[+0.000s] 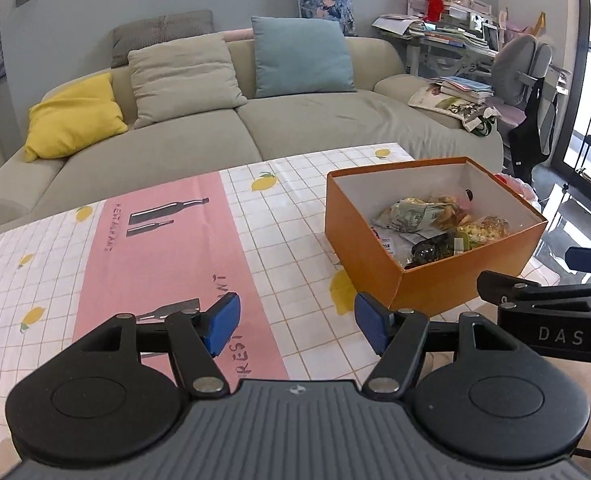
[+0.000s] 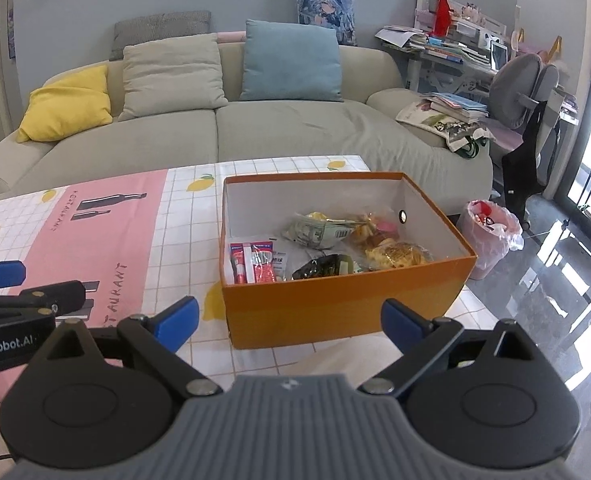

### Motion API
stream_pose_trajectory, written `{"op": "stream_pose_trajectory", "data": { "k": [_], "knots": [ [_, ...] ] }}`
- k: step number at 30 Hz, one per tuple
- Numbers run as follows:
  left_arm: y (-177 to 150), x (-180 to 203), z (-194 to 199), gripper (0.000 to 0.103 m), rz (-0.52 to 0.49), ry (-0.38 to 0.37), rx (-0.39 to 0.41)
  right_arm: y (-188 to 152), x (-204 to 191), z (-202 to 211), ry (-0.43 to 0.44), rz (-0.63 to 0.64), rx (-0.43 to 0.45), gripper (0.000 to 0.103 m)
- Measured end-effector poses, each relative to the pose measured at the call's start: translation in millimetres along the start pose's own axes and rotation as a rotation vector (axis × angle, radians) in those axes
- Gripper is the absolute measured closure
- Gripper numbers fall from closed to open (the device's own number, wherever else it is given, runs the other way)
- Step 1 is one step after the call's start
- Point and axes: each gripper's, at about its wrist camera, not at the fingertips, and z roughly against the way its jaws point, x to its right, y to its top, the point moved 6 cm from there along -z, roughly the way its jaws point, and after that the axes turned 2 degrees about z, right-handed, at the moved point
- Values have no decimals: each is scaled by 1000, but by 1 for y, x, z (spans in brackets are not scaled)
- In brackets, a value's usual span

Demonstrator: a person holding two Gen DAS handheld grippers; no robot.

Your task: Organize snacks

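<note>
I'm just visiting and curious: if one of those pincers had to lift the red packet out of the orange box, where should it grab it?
Probably by its upper edge, coming down from above. The red packet leans against the orange box's near-left inner corner, so the walls block any sideways approach. It looks thin and flat, so the right gripper's jaws, open and empty now, should close across its thickness.
</note>
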Motion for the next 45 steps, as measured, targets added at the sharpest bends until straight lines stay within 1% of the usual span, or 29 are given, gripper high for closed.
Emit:
{"op": "stream_pose_trajectory", "data": {
  "k": [3,18,45],
  "knots": [
    [-1,-1,0,22,-2,3,-8,1,-1,0,-3,2,1,7],
    [3,-5,3,22,13,5,-4,6,-11,6,19,20,13,7],
    [6,-4,7,22,14,11,0,7,-16,10,23,28,28,6]
  ]
}}
